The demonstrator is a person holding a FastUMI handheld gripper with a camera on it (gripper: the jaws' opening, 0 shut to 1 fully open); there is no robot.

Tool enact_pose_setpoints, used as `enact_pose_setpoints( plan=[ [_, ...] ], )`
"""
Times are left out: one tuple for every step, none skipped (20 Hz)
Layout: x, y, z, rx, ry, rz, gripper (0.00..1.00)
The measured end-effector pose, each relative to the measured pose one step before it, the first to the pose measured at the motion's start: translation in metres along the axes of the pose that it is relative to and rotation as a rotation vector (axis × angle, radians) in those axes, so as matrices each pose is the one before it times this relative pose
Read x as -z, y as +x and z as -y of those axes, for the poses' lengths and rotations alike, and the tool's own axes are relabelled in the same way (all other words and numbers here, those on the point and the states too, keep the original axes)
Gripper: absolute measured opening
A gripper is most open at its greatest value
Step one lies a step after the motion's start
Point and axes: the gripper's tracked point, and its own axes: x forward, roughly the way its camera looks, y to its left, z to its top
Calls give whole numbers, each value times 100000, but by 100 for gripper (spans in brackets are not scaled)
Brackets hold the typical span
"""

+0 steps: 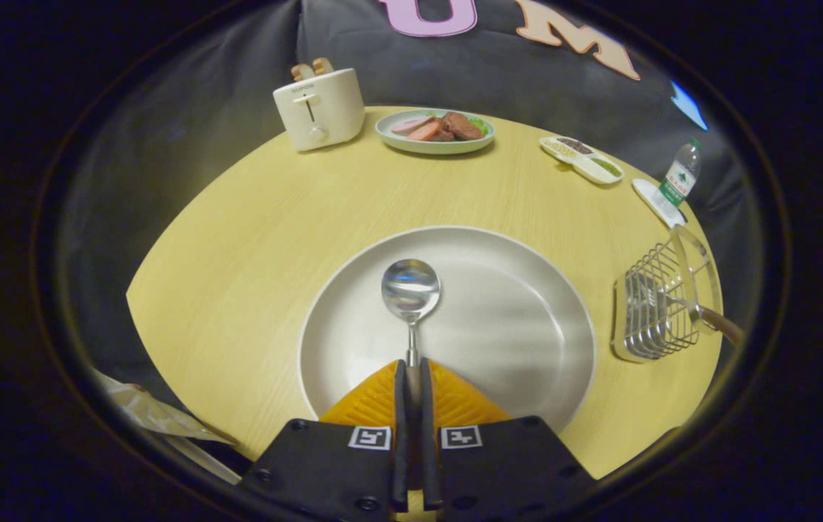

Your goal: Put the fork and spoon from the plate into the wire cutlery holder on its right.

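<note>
While your jaws are pinched nearly closed on the brown handle of the shiny metal spoon, lift it level off the wide pale round plate just ahead, then carry it right. Tip the bowl down into the silver wire cutlery holder, which already seems to hold a brown-handled fork, on the yellow wooden surface.

The gripper has both fingers pinched tight together, pointing forward
</note>
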Motion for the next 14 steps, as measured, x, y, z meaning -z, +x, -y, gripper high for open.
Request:
enact_pose_setpoints(
  plan=[
    [-230, -230, 621, 1968, -54, 1181, 11],
    [-381, 49, 246, 496, -59, 1273, 5],
    [364, -211, -115, -1409, -544, -3023, 5],
    [339, -261, 133, -337, -219, -1936, 5],
    [-160, -274, 392, 457, -616, -567, 5],
    [-81, -312, 286, 245, -874, -1002, 5],
    [-197, -424, 461, 205, -660, -961, 5],
    [-209, -467, 469, 275, -590, -673, 5],
    [-314, -493, 600, 313, -399, -704, 5],
    [-380, -530, 616, 425, -295, -434, 5],
    [-461, -561, 719, 749, -174, -15, 5],
    [-259, -338, 761, 746, 50, -388, 5],
    [-436, -628, 788, 689, 258, -23, 5],
    [-373, -316, 655, 785, 573, 569, 5]
  ],
)
